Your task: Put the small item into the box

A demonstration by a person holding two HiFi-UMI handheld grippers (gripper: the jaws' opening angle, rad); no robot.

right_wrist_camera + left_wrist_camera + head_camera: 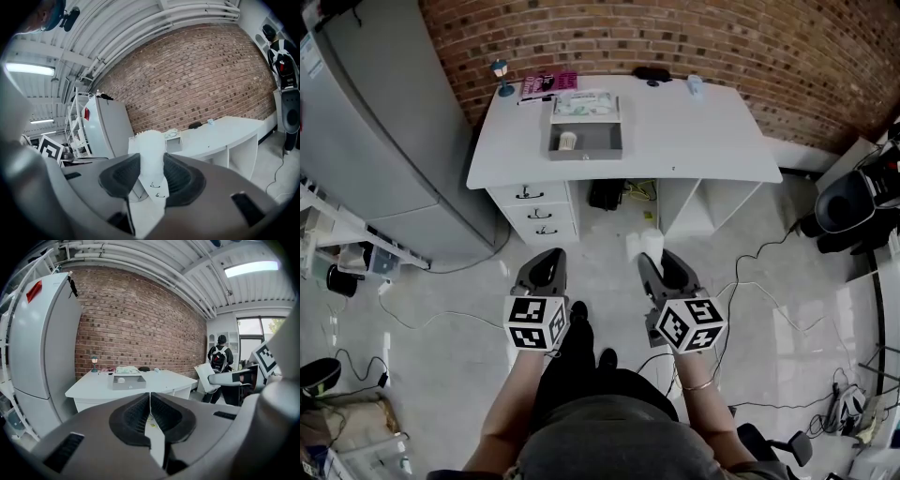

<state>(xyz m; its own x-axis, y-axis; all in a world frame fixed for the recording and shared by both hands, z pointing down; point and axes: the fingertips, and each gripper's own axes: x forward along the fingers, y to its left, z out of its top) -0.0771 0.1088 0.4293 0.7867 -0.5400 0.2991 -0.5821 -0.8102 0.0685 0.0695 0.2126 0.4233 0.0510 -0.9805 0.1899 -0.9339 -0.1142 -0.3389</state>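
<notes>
My right gripper [654,255] is shut on a small white item [651,246], a soft pale roll that sticks up between its pads [151,154]. My left gripper [546,265] is shut with nothing between its jaws [150,404]. Both are held out over the floor, well short of the white desk [694,131]. The grey open box [586,139] stands on the desk's left part, with a small white object inside it. From the left gripper view the box [127,381] shows far ahead on the desk.
A tall grey fridge [366,122] stands left of the desk. Drawers [539,214] sit under the desk's left side. Cables trail over the floor [769,300]. A black chair [848,202] is at the right. A person with a backpack [219,359] stands far off.
</notes>
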